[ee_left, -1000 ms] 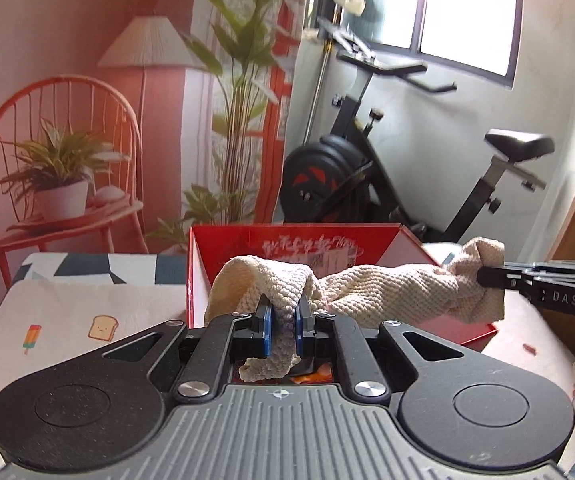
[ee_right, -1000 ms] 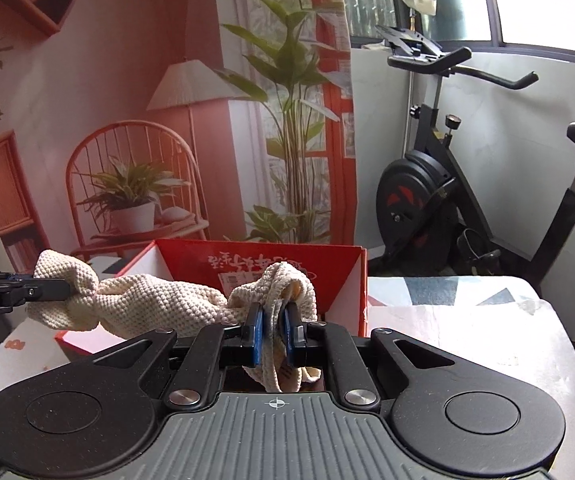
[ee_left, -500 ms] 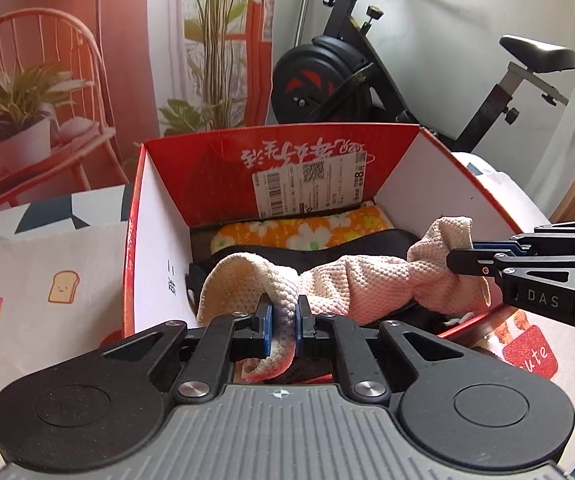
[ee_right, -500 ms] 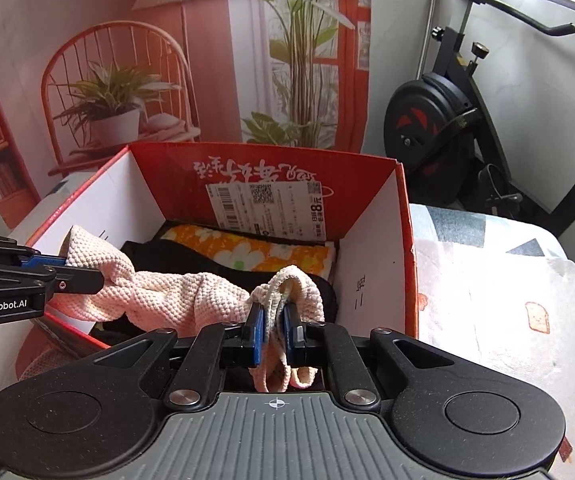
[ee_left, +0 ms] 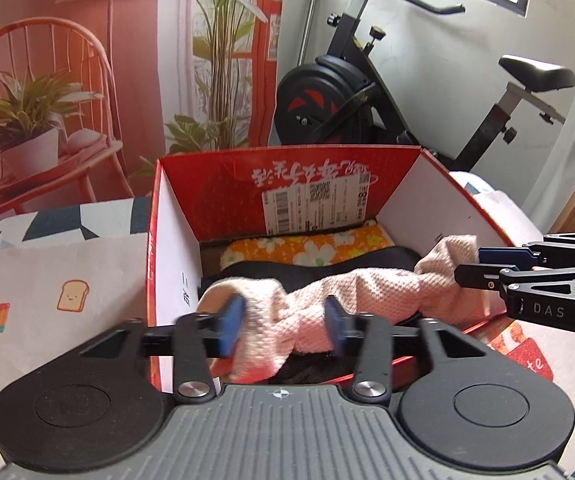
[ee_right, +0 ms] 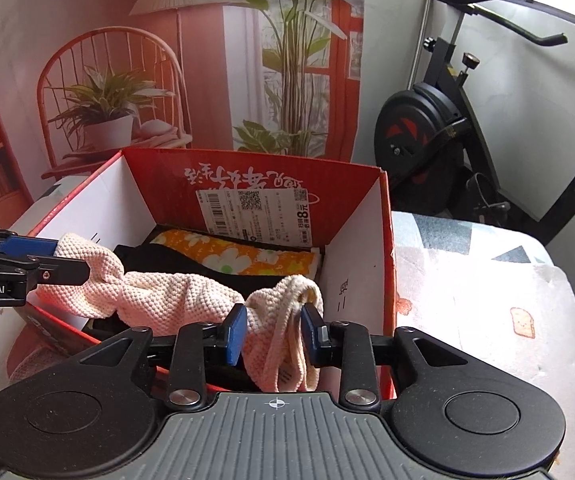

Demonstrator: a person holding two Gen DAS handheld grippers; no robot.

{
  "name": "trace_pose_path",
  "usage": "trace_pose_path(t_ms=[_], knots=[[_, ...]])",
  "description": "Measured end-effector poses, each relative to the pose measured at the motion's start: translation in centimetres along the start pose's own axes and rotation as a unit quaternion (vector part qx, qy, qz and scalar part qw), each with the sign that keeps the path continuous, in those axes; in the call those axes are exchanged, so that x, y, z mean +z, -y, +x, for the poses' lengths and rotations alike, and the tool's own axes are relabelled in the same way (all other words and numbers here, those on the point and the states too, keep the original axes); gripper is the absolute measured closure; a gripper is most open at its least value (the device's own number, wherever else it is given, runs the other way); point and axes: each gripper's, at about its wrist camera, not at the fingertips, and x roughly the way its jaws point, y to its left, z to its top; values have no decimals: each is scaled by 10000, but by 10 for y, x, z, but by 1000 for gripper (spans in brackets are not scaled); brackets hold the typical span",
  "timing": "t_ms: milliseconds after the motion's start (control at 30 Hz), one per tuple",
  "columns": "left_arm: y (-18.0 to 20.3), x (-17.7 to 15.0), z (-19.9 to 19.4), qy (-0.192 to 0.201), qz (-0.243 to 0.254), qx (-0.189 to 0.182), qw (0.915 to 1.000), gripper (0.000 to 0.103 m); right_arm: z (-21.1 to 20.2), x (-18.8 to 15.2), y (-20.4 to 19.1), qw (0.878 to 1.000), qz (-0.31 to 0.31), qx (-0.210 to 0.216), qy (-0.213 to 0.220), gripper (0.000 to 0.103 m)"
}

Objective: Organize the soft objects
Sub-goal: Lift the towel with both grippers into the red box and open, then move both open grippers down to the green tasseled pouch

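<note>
A cream waffle-knit cloth lies stretched across the front of the open red cardboard box, over a black garment and an orange flowered cloth. My left gripper is open, its blue pads on either side of the cloth's left end. My right gripper is open too, with the cloth's right end loose between its pads. In the right wrist view the cloth runs left to the left gripper's fingertips. The red box shows there too.
The box stands on a white tablecloth with toast and popsicle prints. An exercise bike stands behind the table on the right. A printed backdrop with a chair and plants hangs behind on the left.
Both grippers have opened and let go of the cream cloth, which now rests lower in the box. One second ago the cloth was held up in front of the box.
</note>
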Motion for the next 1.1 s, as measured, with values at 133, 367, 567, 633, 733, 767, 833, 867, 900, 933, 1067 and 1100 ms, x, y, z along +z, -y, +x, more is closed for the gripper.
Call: trace_pose_path(t_ms=[133,367,567,633,733,767,833,867,900,933,1067,1100], knots=[[4,2,-19,185,61,3,9998,43,-22,0,-1,9996,-120,62,232,60],[15,-10,-54,409,91,-15,9991,35,-59,-13,-10,9984,-338,190,414,56],[29,-43,-78,414,23,-184,9990,35,-89,-47,-14,9977,-410,358,412,56],[34,-60,-82,364,-22,-281,9989,35,-98,-59,-14,9975,-420,426,365,56],[43,-85,-84,256,-60,-390,9989,35,-109,-83,-13,9976,-440,479,235,56],[46,-93,-83,206,-82,-431,9988,35,-112,-91,-14,9975,-468,487,181,56],[49,-110,-80,86,-142,-537,9984,35,-115,-112,-16,9973,-526,501,33,56],[51,-117,-77,19,-164,-581,9982,35,-116,-121,-16,9973,-536,496,-37,56],[52,-124,-75,-42,-192,-605,9980,35,-116,-130,-18,9974,-526,488,-118,56],[53,-130,-71,-102,-231,-621,9977,35,-118,-139,-18,9976,-464,485,-168,56],[48,-148,-62,-293,-521,-665,9960,36,-124,-165,-19,9976,-56,654,-236,55],[47,-151,-61,-305,-587,-661,9956,36,-126,-170,-18,9973,48,689,-231,55]])
